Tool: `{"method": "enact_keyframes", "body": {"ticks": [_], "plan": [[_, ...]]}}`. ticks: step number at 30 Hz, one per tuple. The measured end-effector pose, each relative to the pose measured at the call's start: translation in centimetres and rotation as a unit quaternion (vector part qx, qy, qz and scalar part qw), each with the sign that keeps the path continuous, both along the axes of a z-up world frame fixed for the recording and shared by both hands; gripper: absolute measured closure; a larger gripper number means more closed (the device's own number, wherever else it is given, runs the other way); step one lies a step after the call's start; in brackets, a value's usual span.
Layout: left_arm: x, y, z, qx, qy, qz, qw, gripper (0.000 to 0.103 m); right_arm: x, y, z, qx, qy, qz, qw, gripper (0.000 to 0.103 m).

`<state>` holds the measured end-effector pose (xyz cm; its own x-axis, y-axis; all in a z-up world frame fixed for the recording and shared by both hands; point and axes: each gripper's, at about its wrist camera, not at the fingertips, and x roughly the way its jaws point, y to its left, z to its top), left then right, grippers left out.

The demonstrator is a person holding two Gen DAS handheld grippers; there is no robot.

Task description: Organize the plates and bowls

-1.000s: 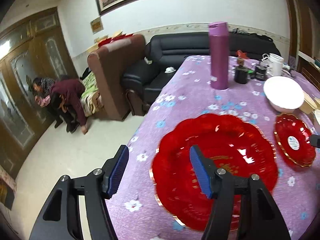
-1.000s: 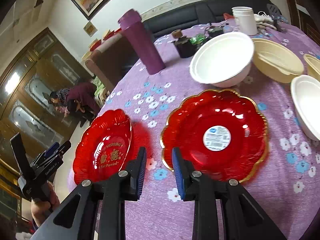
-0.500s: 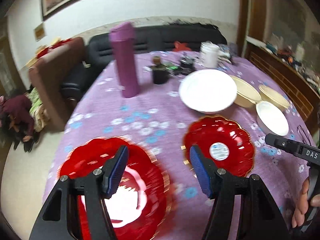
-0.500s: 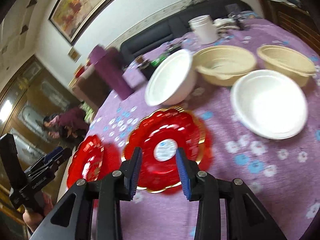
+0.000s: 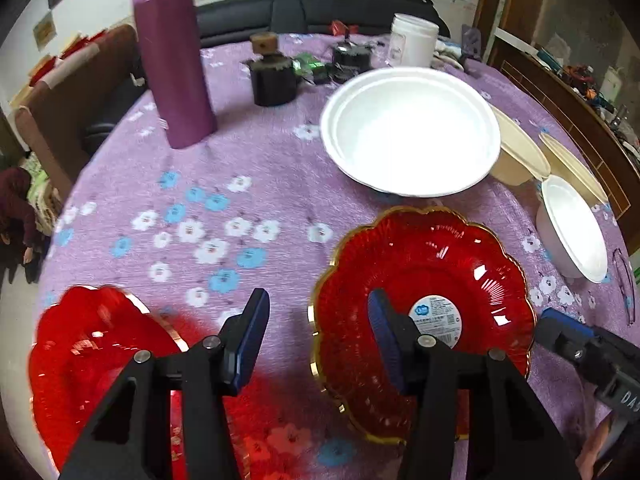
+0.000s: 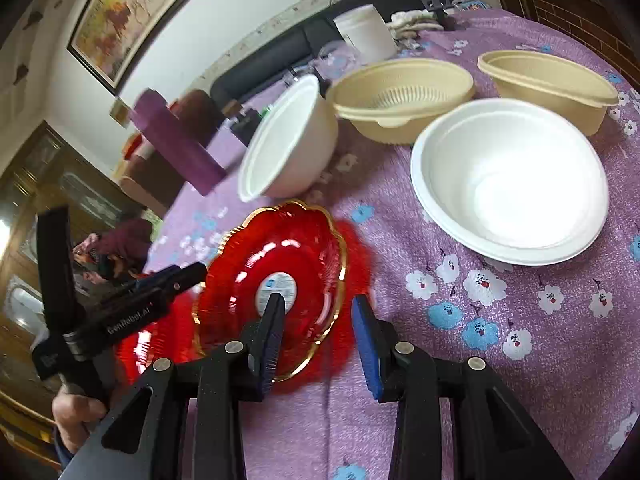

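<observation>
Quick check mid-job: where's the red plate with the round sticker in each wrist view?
Left wrist: red plate with the sticker lies lower right of centre, partly behind the left gripper.
Right wrist: it lies left of centre, ahead of the right gripper.
Shared landmark: purple bottle, beyond the plate.

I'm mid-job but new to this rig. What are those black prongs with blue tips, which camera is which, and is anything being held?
Those prongs are two hand-held grippers, each carrying its own fisheye camera looking along its fingers. The left gripper and the right gripper are both open and hold nothing. On the purple floral tablecloth lie a red plate with a sticker, a second red plate, a large white bowl, a smaller white bowl, two beige bowls and a purple flask.
</observation>
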<state>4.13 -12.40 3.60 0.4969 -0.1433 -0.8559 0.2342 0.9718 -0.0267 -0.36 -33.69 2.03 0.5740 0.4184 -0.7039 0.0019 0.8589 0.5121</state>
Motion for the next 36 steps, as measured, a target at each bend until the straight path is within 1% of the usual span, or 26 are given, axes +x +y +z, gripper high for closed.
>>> {"method": "enact_keyframes", "body": {"ticks": [1,2,4,7,8,9,11,14,18,26,36], "plan": [[0.2,-0.1,-0.3,0.002,0.005,-0.002,1.0,0.053,0.1,0.1,-0.3,0.001,0.004,0.001,1.0,0.067],[0.3,-0.4,-0.7,0.008,0.01,-0.002,0.9999,0.058,0.3,0.2,-0.6,-0.003,0.007,0.0,1.0,0.07],[0.2,-0.6,-1.1,0.002,0.019,-0.01,0.9998,0.069,0.5,0.2,-1.0,-0.005,0.009,0.002,1.0,0.075],[-0.5,-1.0,-1.3,0.002,0.015,-0.019,0.9997,0.072,0.5,0.2,-1.4,0.001,0.013,0.005,1.0,0.078],[-0.7,-1.1,-1.3,0.005,0.012,-0.021,0.9997,0.072,0.5,0.2,-1.5,0.0,0.012,0.006,1.0,0.083],[-1.0,-1.2,-1.2,0.005,0.01,-0.022,0.9997,0.072,0.5,0.3,-1.5,-0.003,0.013,0.005,1.0,0.083],[-1.5,-1.2,-1.1,0.005,0.007,-0.026,0.9996,0.072,0.3,0.4,-1.3,-0.015,0.009,0.002,1.0,0.083],[-2.2,-1.2,-1.2,0.001,0.007,-0.028,0.9996,0.072,-0.1,0.4,-1.0,-0.022,0.002,0.0,1.0,0.084],[-3.1,-1.3,-0.9,-0.001,-0.002,-0.032,0.9995,0.072,-0.9,0.4,-0.6,-0.032,-0.006,-0.001,0.999,0.084],[-4.6,-0.7,0.4,-0.011,-0.018,-0.032,0.9993,0.072,-2.0,0.4,0.7,-0.036,-0.02,-0.001,0.999,0.084],[-6.0,1.1,2.0,-0.025,-0.038,-0.022,0.9987,0.072,-2.8,1.9,2.1,-0.041,-0.035,0.011,0.998,0.083]]}}
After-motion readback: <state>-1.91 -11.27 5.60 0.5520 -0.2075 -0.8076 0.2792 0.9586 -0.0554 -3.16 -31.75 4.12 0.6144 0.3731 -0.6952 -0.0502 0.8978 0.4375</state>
